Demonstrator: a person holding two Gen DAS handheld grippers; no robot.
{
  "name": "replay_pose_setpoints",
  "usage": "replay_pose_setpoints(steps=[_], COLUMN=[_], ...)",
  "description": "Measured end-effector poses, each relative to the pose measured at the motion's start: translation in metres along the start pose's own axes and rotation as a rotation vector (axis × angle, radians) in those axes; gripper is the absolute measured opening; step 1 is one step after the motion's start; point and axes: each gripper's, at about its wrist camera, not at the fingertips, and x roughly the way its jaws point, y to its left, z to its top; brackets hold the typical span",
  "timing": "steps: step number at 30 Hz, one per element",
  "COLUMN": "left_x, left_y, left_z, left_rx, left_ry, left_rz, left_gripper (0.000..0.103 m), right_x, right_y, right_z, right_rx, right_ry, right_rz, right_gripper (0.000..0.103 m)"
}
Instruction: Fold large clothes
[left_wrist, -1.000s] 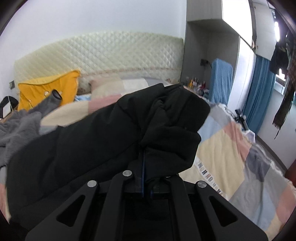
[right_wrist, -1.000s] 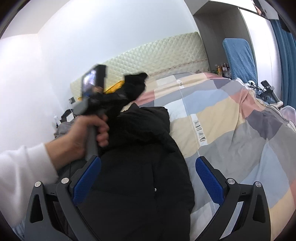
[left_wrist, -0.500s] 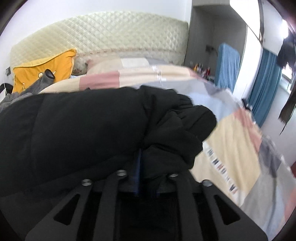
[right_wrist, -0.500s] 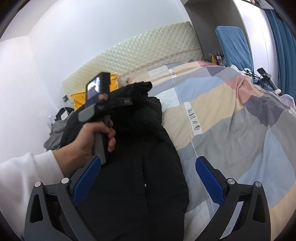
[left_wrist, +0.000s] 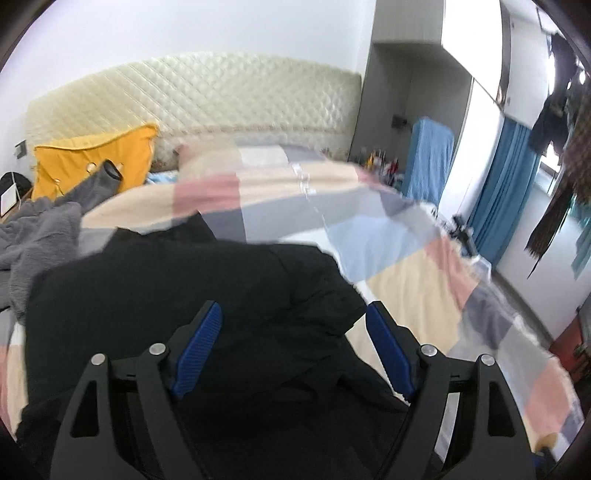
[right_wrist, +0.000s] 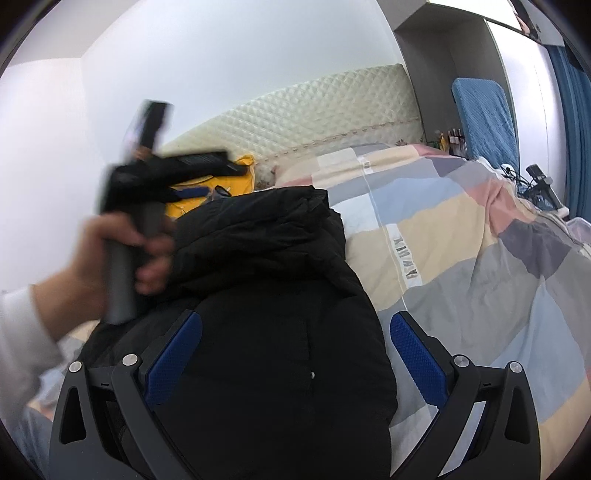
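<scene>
Jacket (left_wrist: 229, 295) lies bunched on the patchwork quilt (left_wrist: 406, 280), black and puffy, near the yellow pillow (left_wrist: 92, 158) and headboard (left_wrist: 221, 96). I see my left gripper (left_wrist: 293, 343) spread wide above it, gripping nothing. My right gripper (right_wrist: 295, 354) is likewise spread, the jacket below between its blue pads (right_wrist: 417, 354).

Home bedroom: bed (left_wrist: 406, 266), quilted headboard (left_wrist: 207, 99)

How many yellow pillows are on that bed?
1. The yellow pillow leans against the padded headboard at the bed's far left corner, behind the black jacket. More could be hidden behind the jacket or under the quilt.
</scene>
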Motion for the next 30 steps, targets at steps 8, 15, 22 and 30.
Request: replay_pose_setpoints(steps=[8, 15, 22, 30], left_x=[-0.112, -0.155, -0.16, -0.118], left_y=[0.035, 0.082, 0.141, 0.197], left_z=[0.011, -0.018, -0.074, -0.13], left_rx=[-0.025, -0.065, -0.131, -0.171], left_ry=[-0.084, -0.012, 0.005, 0.103], left_rz=[0.051, 0.195, 0.279, 0.335], left_gripper=[0.081, 0.081, 0.081, 0.081], right_x=[-0.006, -0.003, 0.008, 0.062], right_y=[0.023, 0.037, 0.039, 0.037], right_z=[-0.003, 0.0, 0.007, 0.033], right_rx=[-0.068, -0.109, -0.094, -0.078], right_ry=[-0.008, -0.007, -0.001, 0.058], right_rz=[-0.026, -0.02, -0.014, 0.042], right_gripper=[0.103, 0.103, 0.103, 0.103])
